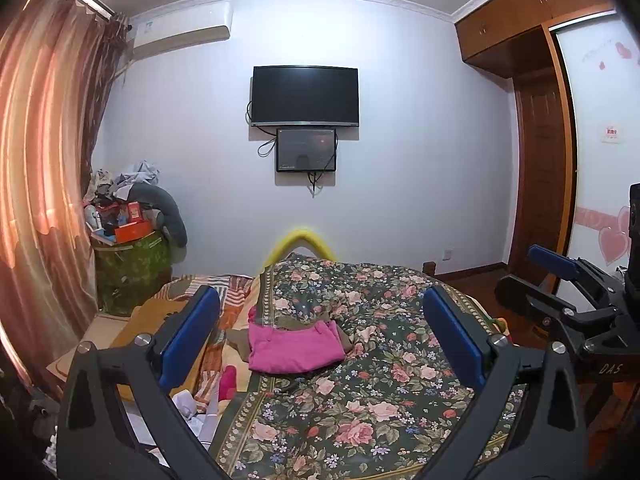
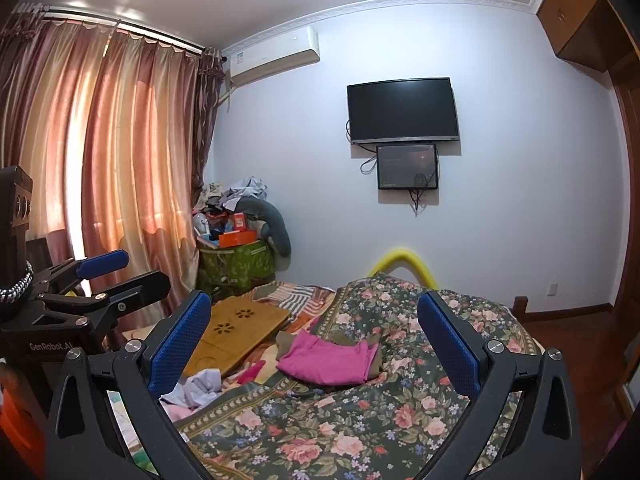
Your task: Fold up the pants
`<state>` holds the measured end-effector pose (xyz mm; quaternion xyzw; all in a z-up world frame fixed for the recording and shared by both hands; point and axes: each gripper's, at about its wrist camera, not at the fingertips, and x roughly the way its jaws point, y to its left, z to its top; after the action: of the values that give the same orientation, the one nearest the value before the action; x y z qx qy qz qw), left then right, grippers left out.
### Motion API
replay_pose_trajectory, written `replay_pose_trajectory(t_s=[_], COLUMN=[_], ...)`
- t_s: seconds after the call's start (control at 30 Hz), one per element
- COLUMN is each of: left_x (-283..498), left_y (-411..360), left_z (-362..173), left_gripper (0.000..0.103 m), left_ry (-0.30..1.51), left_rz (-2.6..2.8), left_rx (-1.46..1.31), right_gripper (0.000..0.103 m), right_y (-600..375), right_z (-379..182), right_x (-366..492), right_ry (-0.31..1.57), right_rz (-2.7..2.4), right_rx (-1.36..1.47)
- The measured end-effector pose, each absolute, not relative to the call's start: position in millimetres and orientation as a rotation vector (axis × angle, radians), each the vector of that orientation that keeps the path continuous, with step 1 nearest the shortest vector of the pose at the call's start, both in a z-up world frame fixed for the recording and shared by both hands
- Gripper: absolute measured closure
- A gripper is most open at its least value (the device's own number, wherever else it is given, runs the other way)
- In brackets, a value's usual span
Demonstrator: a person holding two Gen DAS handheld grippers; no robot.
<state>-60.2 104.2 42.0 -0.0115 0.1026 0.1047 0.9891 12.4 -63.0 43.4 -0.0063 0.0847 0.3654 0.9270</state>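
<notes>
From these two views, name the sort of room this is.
Most likely a home bedroom: a bed with a floral quilt, a wall-mounted TV, curtains and a built-in wardrobe. Folded pink pants lie on the quilt.

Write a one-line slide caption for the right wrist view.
Open right gripper held above floral bedspread, pink pants lying folded ahead.

A bedroom is seen past the left gripper (image 1: 320,344), whose blue-padded fingers (image 1: 188,336) are spread wide apart with nothing between them. Pink pants (image 1: 294,346) are laid folded near the left edge of a floral bedspread (image 1: 360,412). The right gripper (image 1: 560,276) is seen at the frame's right edge. A dark television (image 1: 305,95) is mounted on the far wall.
</notes>
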Motion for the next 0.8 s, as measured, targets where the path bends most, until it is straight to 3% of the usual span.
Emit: replay_pose_trajectory(t_s=[0.8], left_x=[-53.4], left_y=[109.4], left_z=[37.6], left_gripper=[0.000], left_ry=[0.223], left_rz=[0.199], left_rx=[-0.067], right_gripper=[0.000], right_y=[-57.8], right_z=[44.1], right_x=[13.0], right_ry=[0.180], right_rz=[0.757], right_rx=[-0.013])
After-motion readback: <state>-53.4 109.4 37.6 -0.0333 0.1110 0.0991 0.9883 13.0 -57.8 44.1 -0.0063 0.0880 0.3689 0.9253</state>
